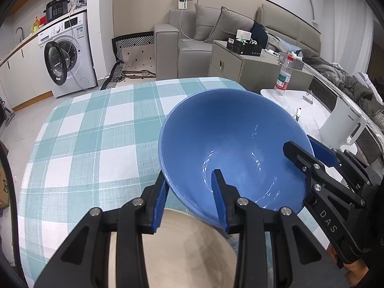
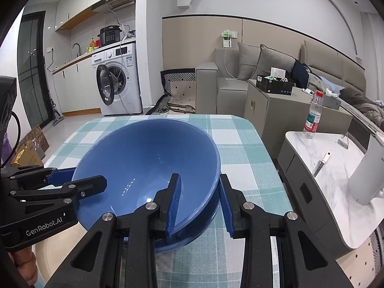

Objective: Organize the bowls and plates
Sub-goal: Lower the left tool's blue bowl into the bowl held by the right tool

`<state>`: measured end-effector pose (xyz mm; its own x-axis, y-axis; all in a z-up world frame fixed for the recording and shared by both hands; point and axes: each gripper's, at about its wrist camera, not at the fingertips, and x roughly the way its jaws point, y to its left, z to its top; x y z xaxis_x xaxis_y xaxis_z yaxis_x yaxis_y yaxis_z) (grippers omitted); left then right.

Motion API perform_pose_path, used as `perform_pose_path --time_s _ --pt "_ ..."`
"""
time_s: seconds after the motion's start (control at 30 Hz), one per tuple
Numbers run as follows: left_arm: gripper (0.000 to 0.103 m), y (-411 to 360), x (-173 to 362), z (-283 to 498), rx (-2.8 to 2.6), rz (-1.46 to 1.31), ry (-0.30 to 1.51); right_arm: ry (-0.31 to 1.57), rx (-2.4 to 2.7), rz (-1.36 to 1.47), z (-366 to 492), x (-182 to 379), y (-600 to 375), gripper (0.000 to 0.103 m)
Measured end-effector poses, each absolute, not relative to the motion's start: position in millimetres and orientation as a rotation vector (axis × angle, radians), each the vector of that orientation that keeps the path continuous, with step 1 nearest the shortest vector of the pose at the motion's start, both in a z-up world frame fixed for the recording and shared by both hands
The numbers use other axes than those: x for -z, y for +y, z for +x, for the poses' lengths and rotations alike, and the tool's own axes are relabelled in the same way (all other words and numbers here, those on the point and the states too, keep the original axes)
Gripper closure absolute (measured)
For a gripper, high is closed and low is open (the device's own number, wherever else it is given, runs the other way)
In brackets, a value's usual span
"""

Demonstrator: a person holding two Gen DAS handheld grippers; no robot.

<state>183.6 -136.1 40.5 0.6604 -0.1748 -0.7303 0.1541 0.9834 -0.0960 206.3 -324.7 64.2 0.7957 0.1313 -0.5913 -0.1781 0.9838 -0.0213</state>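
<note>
A blue bowl (image 1: 230, 139) hangs tilted over the checked tablecloth (image 1: 96, 129), held from two sides. My left gripper (image 1: 190, 196) is shut on its near rim, one pad inside and one outside. My right gripper (image 1: 309, 151) clamps the rim on the right of that view. In the right wrist view the blue bowl (image 2: 144, 158) fills the middle, with my right gripper (image 2: 199, 201) shut across its near right rim and the left gripper (image 2: 76, 180) on its left rim. A beige plate (image 1: 187, 252) lies on the table just under the bowl; part of the beige plate (image 2: 55, 249) also shows at lower left.
A white marble side table (image 2: 336, 168) stands to the right of the table, bearing a water bottle (image 2: 313, 115) and a white kettle (image 2: 364, 172). Beyond are a grey cabinet (image 2: 268, 110), a sofa (image 2: 230, 81) and a washing machine (image 2: 117, 79).
</note>
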Motion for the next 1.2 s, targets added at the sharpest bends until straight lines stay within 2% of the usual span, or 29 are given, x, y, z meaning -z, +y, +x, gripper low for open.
perform_pose_path --time_s 0.83,1.2 --pt "0.068 -143 -30 187 0.157 0.04 0.838 0.675 -0.147 -0.108 213 -50 -325 0.07" --pt "0.067 -143 -28 188 0.159 0.033 0.852 0.692 -0.176 -0.075 216 -46 -329 0.057"
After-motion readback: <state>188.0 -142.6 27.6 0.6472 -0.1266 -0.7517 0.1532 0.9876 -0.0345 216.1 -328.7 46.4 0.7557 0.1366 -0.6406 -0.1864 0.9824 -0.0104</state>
